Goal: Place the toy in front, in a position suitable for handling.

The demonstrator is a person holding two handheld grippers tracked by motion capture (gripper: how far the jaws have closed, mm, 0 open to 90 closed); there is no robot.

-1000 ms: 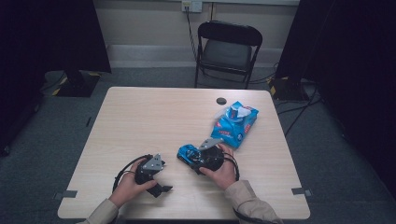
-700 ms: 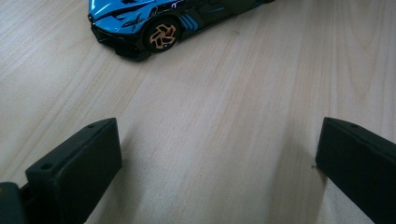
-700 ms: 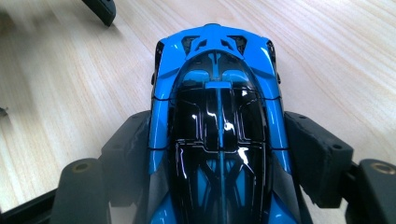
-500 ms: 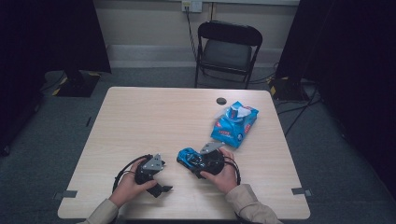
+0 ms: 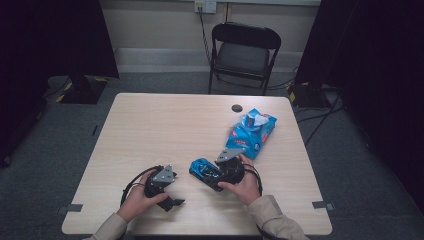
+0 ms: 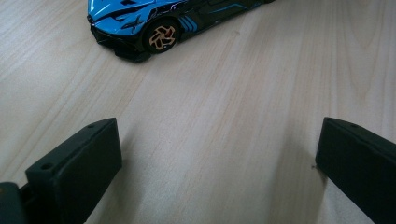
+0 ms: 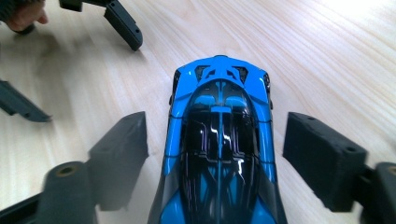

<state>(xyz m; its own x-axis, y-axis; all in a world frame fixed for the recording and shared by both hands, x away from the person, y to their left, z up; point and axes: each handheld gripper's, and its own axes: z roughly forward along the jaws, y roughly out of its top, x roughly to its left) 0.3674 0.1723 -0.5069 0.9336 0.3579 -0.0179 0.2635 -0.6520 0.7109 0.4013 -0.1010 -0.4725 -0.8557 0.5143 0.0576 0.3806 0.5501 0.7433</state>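
- The left tool (image 5: pixel 172 202) lies low on the table (image 5: pixel 150 130), just left of the car (image 5: pixel 202 169), held in the person's left hand (image 5: pixel 137 197).
- Its jaws stand wide apart with bare wood between them, as the left gripper view shows; the car's (image 6: pixel 154 21) front wheel and blue nose sit beyond them, clear of both jaws.
- The right tool (image 5: pixel 210 176) is held in the right hand (image 5: pixel 245 182), just right of the car, its grey plate tilted up on the side away from the car.
- In the right gripper view the car (image 7: pixel 219 140) lies lengthwise between the two jaws of the right tool (image 7: pixel 215 144), nose pointing away from the camera.
- These jaws have just been opening; a gap of table shows on each side of the car, narrow on the left and wider on the right, so the pads do not press on it.
- The car rests on the table, blue with a dark glossy roof.
- Beyond the car's nose in the right gripper view, the jaws of the left tool (image 7: pixel 88 18) point toward it, well apart from it.
- A blue snack bag (image 5: pixel 250 132) lies flat behind and to the right of the car, near it.
- A small dark disc (image 5: pixel 236 107) sits farther behind the car, just past the bag.
- A black folding chair (image 5: pixel 242 55) stands on the floor beyond the table's far edge, well behind the car.
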